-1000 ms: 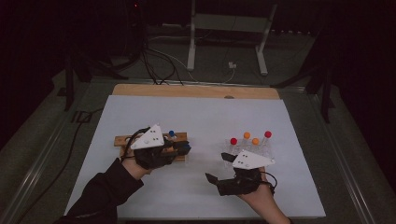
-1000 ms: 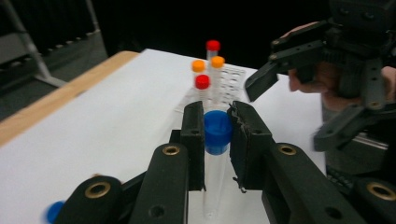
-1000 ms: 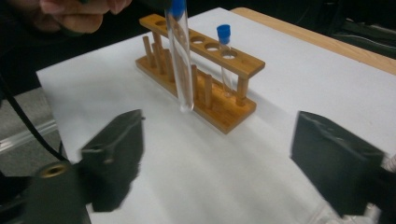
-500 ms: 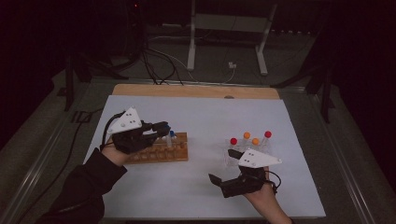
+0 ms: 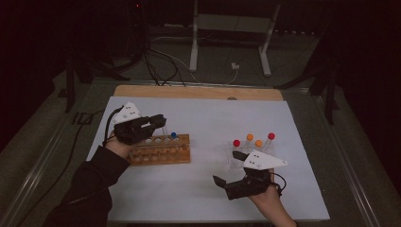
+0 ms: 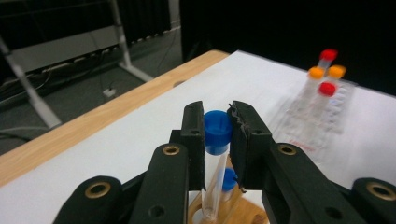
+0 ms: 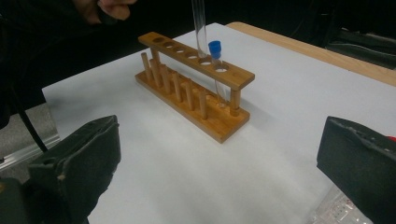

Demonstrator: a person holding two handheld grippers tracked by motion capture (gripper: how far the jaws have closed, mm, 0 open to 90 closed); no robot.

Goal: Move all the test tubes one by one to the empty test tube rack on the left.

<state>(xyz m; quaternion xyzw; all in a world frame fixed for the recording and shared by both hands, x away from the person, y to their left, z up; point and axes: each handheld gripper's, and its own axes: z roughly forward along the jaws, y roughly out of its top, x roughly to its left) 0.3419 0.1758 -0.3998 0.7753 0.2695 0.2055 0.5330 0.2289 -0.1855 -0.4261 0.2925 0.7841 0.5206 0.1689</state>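
Note:
My left gripper (image 5: 160, 121) is shut on a clear tube with a blue cap (image 6: 218, 130), gripping it just under the cap. The tube (image 7: 200, 28) hangs upright, its lower end at the top bar of the wooden rack (image 5: 161, 150), beside a second blue-capped tube (image 5: 173, 135) that stands in a hole near the rack's right end. My right gripper (image 5: 228, 168) is open with nothing between its fingers, near the table's front edge, to the right of the rack. In the right gripper view the wooden rack (image 7: 196, 88) lies ahead between the wide-apart jaws.
A clear plastic stand (image 5: 231, 158) holds several tubes with red and orange caps (image 5: 250, 138) just behind the right gripper. The white sheet (image 5: 208, 118) covers the table, with a wooden strip (image 5: 198, 92) along the far edge. Cables and a metal frame lie on the floor beyond.
The left gripper moved left and farther back with the tube, from over the rack's front to its back left. The right gripper stayed open and shifted slightly toward the near edge.

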